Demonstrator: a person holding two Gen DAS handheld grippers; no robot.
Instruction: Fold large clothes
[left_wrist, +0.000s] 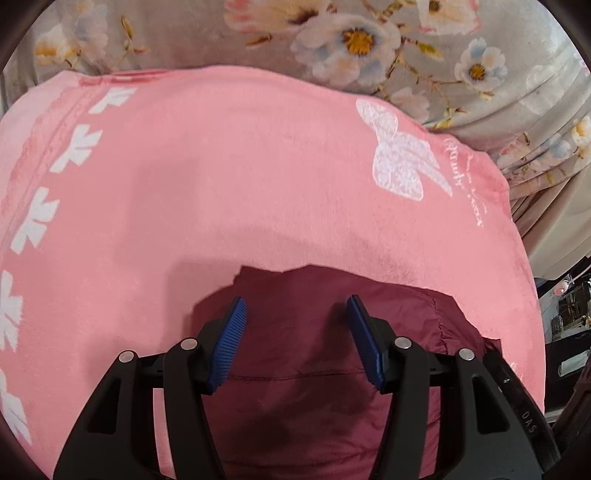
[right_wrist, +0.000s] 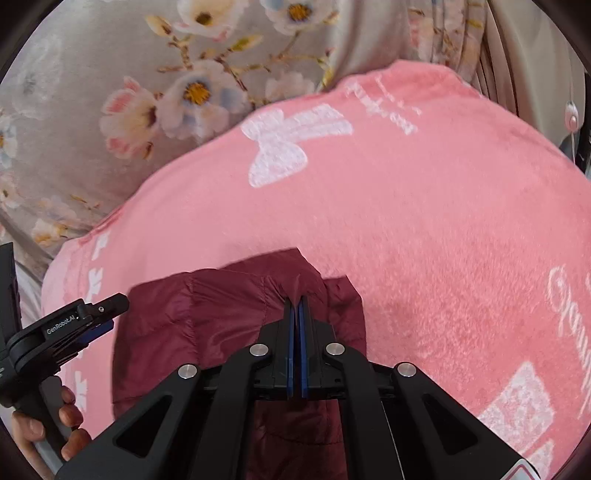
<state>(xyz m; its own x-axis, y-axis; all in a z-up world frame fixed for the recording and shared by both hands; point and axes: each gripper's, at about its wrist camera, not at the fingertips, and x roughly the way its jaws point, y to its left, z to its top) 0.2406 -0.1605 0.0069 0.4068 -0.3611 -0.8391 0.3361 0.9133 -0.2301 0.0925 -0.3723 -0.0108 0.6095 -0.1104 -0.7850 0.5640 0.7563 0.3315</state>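
My right gripper (right_wrist: 296, 301) was closed tight on a pinch of the dark red puffy quilted jacket (right_wrist: 221, 306), near its top edge. The jacket lay on a soft pink fleece blanket with white bows and writing (right_wrist: 424, 229). The blanket was spread over a grey bedsheet with big flowers (right_wrist: 110, 92). My left gripper (left_wrist: 295, 308) was open, with its blue ribbed pads (left_wrist: 229, 343) apart above the jacket (left_wrist: 295, 406), gripping nothing. My left hand (right_wrist: 44, 428) held its black handle beside the jacket.
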